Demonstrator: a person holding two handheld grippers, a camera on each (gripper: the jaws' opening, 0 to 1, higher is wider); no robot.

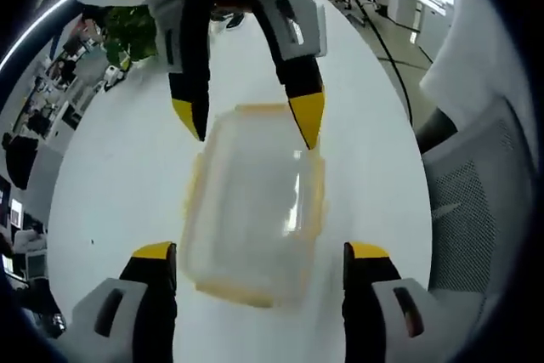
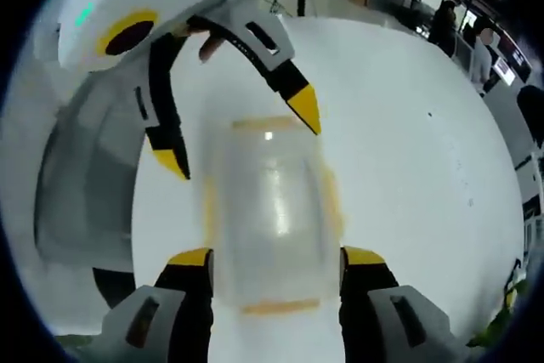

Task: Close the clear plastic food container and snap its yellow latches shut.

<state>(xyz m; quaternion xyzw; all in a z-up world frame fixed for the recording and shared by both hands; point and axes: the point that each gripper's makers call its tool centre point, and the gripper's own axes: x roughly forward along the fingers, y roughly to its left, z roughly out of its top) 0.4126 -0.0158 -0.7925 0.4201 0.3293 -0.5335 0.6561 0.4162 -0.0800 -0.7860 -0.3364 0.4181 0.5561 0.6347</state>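
Note:
A clear plastic food container (image 1: 255, 210) with yellow edges lies flat on the white table (image 1: 110, 184), its lid resting on top. Motion blur hides how its latches stand. In the left gripper view, my left gripper (image 1: 260, 252) is open, its yellow-tipped jaws standing wide of the container's near end. My right gripper (image 1: 249, 121) comes in from the top, open, with its tips at the far end. In the right gripper view the container (image 2: 272, 210) lies between the open jaws of my right gripper (image 2: 278, 258), and my left gripper (image 2: 238, 135) faces it, open, over the far end.
A grey mesh office chair (image 1: 476, 210) stands close to the table's edge, also seen as the chair (image 2: 76, 193). A green plant (image 1: 127, 31) and office desks lie beyond the table. People (image 2: 480, 48) stand far off.

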